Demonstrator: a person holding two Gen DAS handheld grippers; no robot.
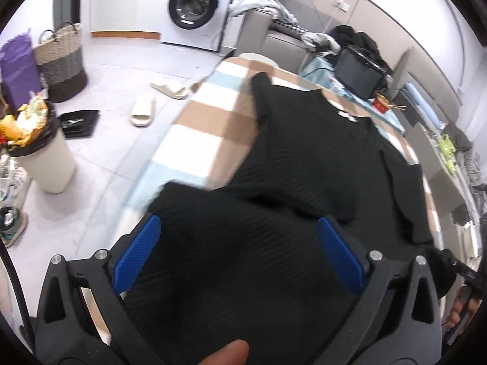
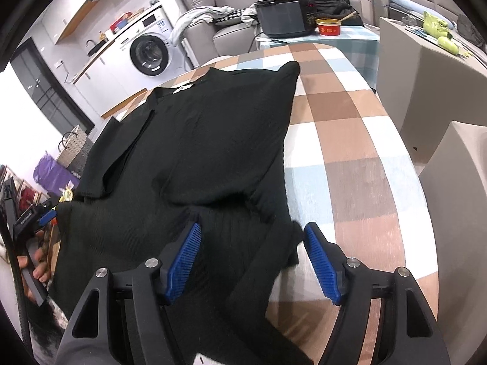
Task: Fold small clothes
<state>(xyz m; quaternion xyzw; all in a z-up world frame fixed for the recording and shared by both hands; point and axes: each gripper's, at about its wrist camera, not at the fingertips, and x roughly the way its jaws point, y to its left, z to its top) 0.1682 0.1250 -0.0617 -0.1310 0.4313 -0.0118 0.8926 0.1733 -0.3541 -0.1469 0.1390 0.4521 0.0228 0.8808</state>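
the black top (image 2: 197,140) lies spread on the checked cloth (image 2: 344,127) that covers the tabletop, its neckline with a small white label toward twelve o'clock in the right wrist view and its hem bunched at six o'clock, close under both tools. one sleeve is already turned in over the body at about nine o'clock, which suggests the folding is partway along.

the left hand-held gripper (image 1: 239,254) stands with its blue pads spread wide over the near hem; fabric fills the gap between them, but the pads do not look to be pressing on it. the right hand-held gripper (image 2: 252,261) is also parted, straddling the hem's corner at five o'clock, with nothing pinched. i'd guess both hover here because the hem is the natural edge to lift and carry toward the collar.

the cloth of the top is a fine ribbed knit, matte and limp, sagging into soft ridges rather than holding a crease. the pads are ridged and rubbery-looking, on black plastic arms. the checked cloth is smooth, in tan, white and pale blue squares.
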